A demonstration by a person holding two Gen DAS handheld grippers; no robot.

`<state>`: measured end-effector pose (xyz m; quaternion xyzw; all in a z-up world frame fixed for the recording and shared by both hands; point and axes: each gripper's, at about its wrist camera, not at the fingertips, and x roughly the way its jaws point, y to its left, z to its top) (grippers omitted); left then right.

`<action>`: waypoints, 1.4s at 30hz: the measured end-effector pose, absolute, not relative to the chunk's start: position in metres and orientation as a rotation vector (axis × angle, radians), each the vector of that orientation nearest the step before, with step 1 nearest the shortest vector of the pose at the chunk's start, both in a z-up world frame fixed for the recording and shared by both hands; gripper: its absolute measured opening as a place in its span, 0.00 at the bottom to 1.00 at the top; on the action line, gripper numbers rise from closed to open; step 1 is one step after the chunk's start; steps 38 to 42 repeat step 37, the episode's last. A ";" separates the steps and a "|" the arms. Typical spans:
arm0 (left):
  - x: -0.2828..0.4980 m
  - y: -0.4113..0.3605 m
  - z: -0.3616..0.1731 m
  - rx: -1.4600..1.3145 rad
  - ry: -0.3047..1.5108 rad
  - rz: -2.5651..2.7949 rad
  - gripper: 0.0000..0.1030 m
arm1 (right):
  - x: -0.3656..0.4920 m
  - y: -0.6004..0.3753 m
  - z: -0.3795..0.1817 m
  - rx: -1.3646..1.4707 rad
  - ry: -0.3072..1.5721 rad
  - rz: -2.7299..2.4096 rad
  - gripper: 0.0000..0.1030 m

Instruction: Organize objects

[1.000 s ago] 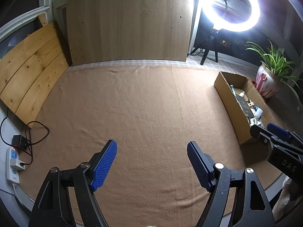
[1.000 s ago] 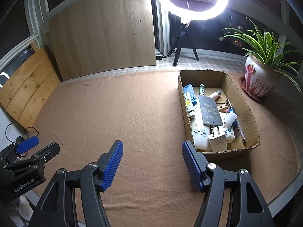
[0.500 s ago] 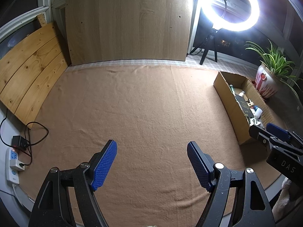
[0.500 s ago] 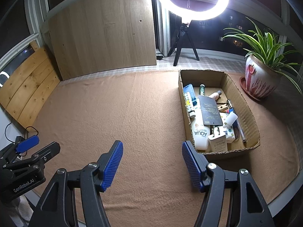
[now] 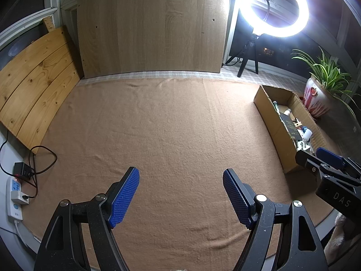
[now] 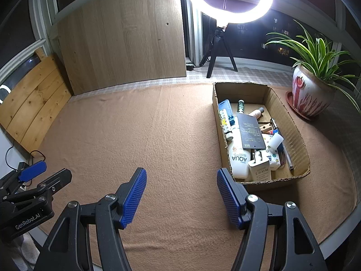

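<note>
A cardboard box [image 6: 295,133] [image 5: 268,115] lies on the brown cloth at the right. It holds several items: a white AQUA bottle [image 6: 238,158], a dark card [image 6: 250,131], a white plug adapter [image 6: 259,169], a blue pack [image 6: 225,107] and small tubes. My right gripper [image 6: 181,176] hovers open over bare cloth, just left of the box's near corner, nothing between its blue pads. My left gripper [image 5: 180,177] is open too, over bare cloth further left. Each gripper shows at the edge of the other's view.
A brown cloth [image 5: 167,126] covers the table. Wooden boards [image 5: 151,27] lean at the back and left. A ring light on a tripod [image 6: 227,0] and a potted plant [image 6: 309,94] stand behind the box. A power strip with cables [image 5: 15,194] lies at the left edge.
</note>
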<state>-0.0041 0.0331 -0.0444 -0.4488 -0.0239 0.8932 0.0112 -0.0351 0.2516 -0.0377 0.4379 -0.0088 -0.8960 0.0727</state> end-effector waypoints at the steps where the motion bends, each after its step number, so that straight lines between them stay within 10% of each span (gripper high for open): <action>1: -0.004 0.033 -0.044 -1.400 -0.074 2.786 0.77 | -0.035 0.252 -0.038 1.315 -0.028 -2.691 0.59; 42: -0.010 0.036 -0.048 -1.398 -0.087 2.776 0.77 | -0.042 0.247 -0.047 1.353 -0.009 -2.675 0.59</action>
